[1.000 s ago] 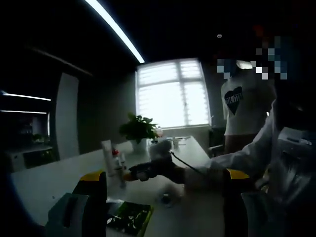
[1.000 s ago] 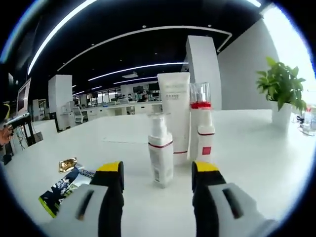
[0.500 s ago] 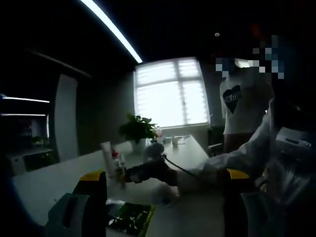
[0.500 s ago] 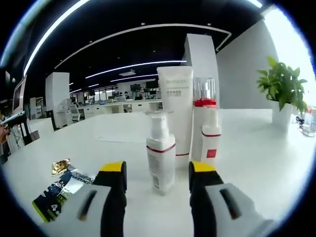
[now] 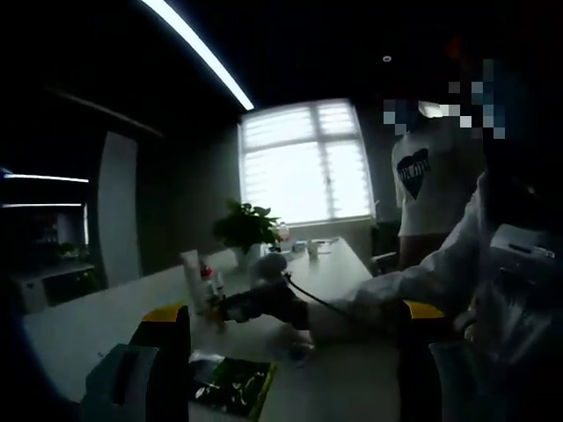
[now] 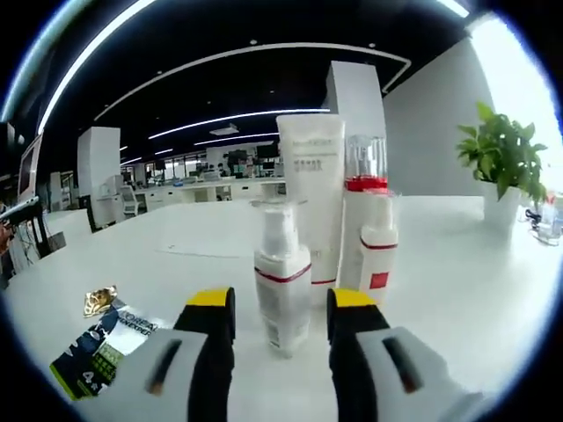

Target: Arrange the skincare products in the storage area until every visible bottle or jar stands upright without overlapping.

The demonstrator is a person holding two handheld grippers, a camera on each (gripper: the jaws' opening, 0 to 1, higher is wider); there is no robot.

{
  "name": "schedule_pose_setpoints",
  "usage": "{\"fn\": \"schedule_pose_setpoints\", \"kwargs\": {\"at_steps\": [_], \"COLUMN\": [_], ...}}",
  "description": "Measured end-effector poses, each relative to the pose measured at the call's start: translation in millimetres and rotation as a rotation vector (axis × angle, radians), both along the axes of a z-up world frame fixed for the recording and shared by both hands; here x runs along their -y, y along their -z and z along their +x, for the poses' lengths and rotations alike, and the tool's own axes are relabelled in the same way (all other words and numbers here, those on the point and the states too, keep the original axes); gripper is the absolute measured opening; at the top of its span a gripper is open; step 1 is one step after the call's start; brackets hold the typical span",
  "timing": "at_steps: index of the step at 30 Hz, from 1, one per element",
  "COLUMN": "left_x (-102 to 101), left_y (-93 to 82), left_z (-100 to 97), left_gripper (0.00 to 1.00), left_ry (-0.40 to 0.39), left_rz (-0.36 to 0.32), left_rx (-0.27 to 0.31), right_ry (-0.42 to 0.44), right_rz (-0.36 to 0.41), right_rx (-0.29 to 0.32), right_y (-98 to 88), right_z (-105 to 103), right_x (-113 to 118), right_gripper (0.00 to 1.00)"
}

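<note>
Two yellow-tipped jaws of the right hand-held gripper rise from the bottom of the right gripper view, parted and flanking a small white spray bottle with a clear cap and a red band; whether the tips touch it cannot be told. The bottle stands upright on the white tabletop. Just behind it stand three more upright products: a tall white tube, a bottle with a clear cap and red collar, and, in front of that one, a smaller white bottle with a red label. To the left of the jaws, flat sachets with dark green and gold printing lie on the tabletop. A green potted plant stands far to the right. In the dim left gripper view, the left hand-held gripper holds its yellow-tipped jaws wide apart with nothing between them. Ahead of it, the right hand-held gripper, held by a white-sleeved arm, reaches toward the cluster of bottles. A dark green packet lies near the left jaw, and a bright window glows behind the plant.
</note>
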State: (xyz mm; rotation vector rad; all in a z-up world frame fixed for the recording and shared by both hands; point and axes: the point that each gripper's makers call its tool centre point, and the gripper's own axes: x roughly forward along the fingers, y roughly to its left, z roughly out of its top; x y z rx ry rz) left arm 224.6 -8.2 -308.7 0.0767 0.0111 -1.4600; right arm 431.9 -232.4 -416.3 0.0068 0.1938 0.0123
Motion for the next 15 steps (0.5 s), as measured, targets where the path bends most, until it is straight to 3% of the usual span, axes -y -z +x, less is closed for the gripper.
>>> {"fn": "schedule_pose_setpoints", "kwargs": {"at_steps": [8,15], "left_x": [0.4,-1.9], "left_y": [0.8,2.3], "left_z": [-1.5,2.2], "left_gripper": [1.00,1.00], "left_ry": [0.001,-0.006], "left_rz": [0.010,0.013], "left_rx": [0.005,0.000], "right_ry": [0.006,-0.006], "right_rz": [-0.048,-0.063], "right_rx": [-0.018,-0.014], "right_y": [2.5,2.1], "right_z": [5.0,3.6], "right_x": [7.8,10.9], "right_gripper": [0.23,0.23]}}
